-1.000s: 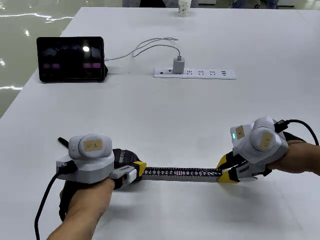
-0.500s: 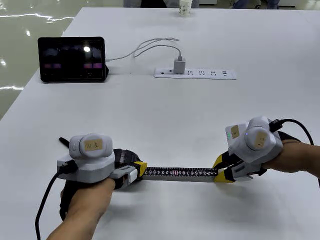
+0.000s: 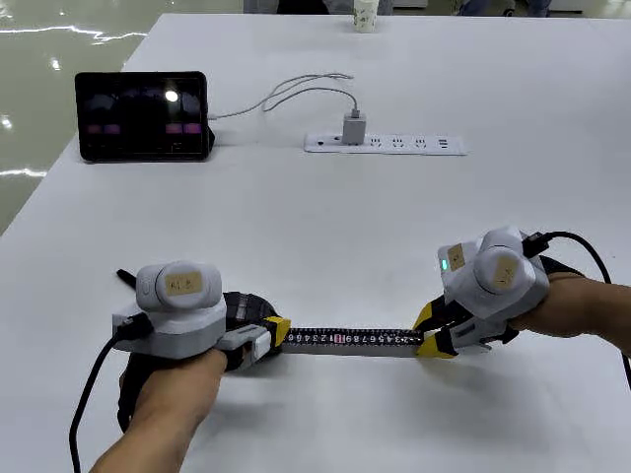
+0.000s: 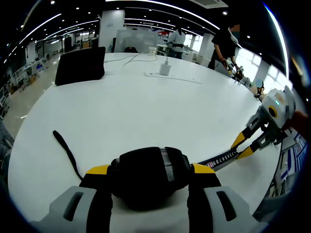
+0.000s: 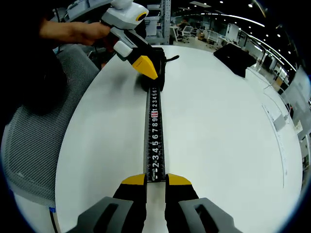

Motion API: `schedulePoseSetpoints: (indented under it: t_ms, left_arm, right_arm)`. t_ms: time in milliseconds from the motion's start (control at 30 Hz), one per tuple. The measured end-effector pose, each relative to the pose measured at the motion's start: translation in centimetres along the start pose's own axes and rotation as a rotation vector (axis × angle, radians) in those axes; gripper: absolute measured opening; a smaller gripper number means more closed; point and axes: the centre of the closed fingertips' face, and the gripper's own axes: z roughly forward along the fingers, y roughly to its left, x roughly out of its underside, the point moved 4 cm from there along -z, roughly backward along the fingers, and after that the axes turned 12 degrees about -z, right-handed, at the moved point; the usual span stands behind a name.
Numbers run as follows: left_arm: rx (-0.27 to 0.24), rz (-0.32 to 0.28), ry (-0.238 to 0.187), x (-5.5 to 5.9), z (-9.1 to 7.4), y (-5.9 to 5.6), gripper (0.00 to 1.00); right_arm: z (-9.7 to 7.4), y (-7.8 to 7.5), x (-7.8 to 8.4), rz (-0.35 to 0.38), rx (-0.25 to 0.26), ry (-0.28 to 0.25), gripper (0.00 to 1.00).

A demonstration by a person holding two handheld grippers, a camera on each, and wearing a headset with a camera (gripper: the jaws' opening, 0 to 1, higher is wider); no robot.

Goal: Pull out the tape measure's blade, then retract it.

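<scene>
Now shorter blade [image 3: 353, 338], right gripper [image 3: 426, 335] nearer

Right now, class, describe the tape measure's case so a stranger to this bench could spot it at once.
On the white table, near the front edge, a black numbered blade runs from the right tool to the left tool, whose jaws clamp the case. It is the rounded black lump with a thin black strap trailing behind it.

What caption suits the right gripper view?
Right gripper clamps the black numbered tape blade, stretched over the white table to its black case.
</scene>
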Motion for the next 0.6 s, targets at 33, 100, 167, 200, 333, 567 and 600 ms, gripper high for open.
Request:
schedulePoseSetpoints:
  t_ms: [33, 100, 167, 200, 333, 567, 600]
  left_arm:
    - [0.001, 0.000, 0.000, 0.0, 0.0, 0.0, 0.57]
    - [0.001, -0.001, 0.001, 0.0, 0.0, 0.0, 0.57]
    - [0.002, 0.000, 0.002, 0.0, 0.0, 0.0, 0.57]
    - [0.003, -0.001, 0.002, 0.0, 0.0, 0.0, 0.57]
    - [0.004, 0.000, 0.003, 0.0, 0.0, 0.0, 0.57]
    - [0.008, 0.003, 0.005, 0.0, -0.1, 0.0, 0.57]
    - [0.008, 0.003, 0.005, 0.0, -0.1, 0.1, 0.57]
  right_arm:
    - [0.0, 0.0, 0.0, 0.001, 0.000, 0.000, 0.10]
    - [0.1, -0.1, -0.2, -0.001, 0.000, -0.002, 0.10]
    - [0.1, -0.1, -0.3, -0.003, -0.002, -0.001, 0.10]
    - [0.1, -0.1, -0.4, -0.003, -0.002, -0.002, 0.10]
    - [0.3, -0.2, -0.6, -0.004, -0.002, -0.004, 0.10]
    - [0.6, -0.2, -1.0, -0.005, -0.004, -0.011, 0.10]
    - [0.6, -0.2, -1.1, -0.006, -0.005, -0.012, 0.10]
